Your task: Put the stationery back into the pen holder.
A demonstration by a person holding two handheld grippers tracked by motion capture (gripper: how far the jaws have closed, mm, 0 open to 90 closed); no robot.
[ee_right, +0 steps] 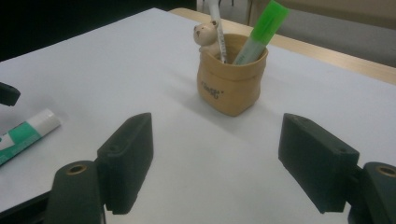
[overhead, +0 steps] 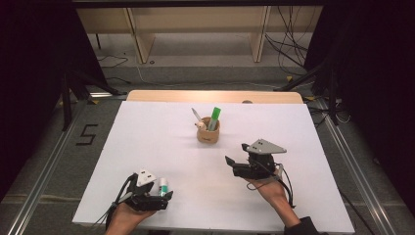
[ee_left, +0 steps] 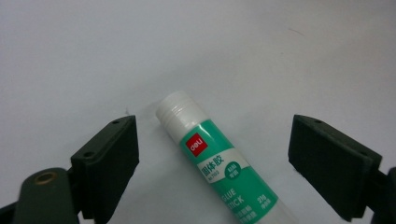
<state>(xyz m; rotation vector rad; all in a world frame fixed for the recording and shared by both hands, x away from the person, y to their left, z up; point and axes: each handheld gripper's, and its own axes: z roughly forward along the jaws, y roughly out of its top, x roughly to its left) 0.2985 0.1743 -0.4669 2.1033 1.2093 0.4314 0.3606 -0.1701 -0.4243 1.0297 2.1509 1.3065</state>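
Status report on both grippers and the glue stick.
Left gripper open, fingers straddling glue stick lying on the table. Right gripper open, empty, facing pen cup. Nothing in the way.

Bright, even light falls from above on the white table (overhead: 147, 147), while both far sides of the room sit in near-black. Shadows are soft and short. The high view is grainy; the glue stick (ee_left: 219, 168) blurs slightly at its near end.

We lose the glue stick's (ee_left: 219, 170) lower end past the left gripper view's bottom edge. Pen holder (ee_right: 231, 79) hides the green marker's (ee_right: 261, 30) and pen's (ee_right: 215, 28) lower halves; its logo is unreadable.
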